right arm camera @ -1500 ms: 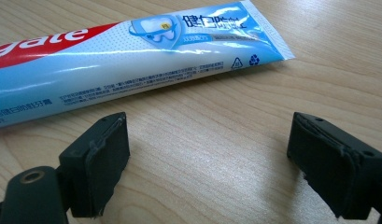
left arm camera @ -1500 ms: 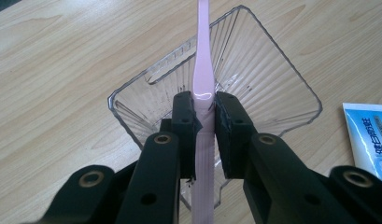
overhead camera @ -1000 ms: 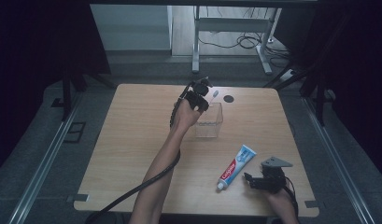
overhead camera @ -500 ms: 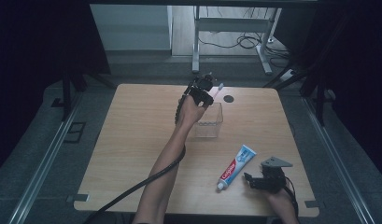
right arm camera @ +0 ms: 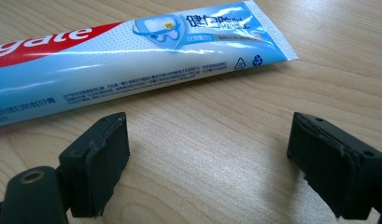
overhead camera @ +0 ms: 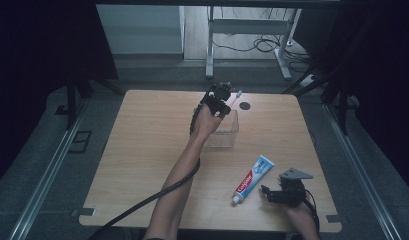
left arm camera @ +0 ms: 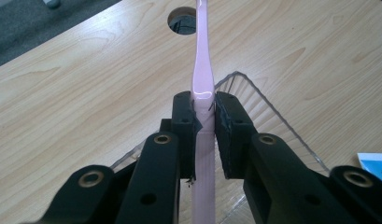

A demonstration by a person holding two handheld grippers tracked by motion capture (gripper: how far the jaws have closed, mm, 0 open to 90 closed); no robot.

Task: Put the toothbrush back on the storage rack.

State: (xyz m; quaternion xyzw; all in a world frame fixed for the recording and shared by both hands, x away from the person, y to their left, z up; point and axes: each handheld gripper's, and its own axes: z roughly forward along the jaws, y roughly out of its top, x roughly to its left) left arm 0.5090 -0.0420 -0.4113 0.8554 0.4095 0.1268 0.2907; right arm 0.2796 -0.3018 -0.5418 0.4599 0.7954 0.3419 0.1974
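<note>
From the high view, the left gripper [overhead camera: 226, 95] holds a pink toothbrush [overhead camera: 236, 95] above the far edge of a clear plastic box [overhead camera: 226, 134] on the tabletop [overhead camera: 142, 150], while the right gripper [overhead camera: 272, 194] rests near a toothpaste tube [overhead camera: 253, 179]. In the left gripper view, its fingers [left arm camera: 184, 126] clamp the toothbrush handle [left arm camera: 202, 79] over the box [left arm camera: 272, 126]. In the right gripper view, the fingers [right arm camera: 102, 161] stand wide apart with nothing between them, just beside the tube [right arm camera: 132, 60].

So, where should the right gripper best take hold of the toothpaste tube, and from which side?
Probably across the tube's broad middle, coming from above: it lies flat on the table, flat enough there for the right gripper's open jaws to span.
</note>
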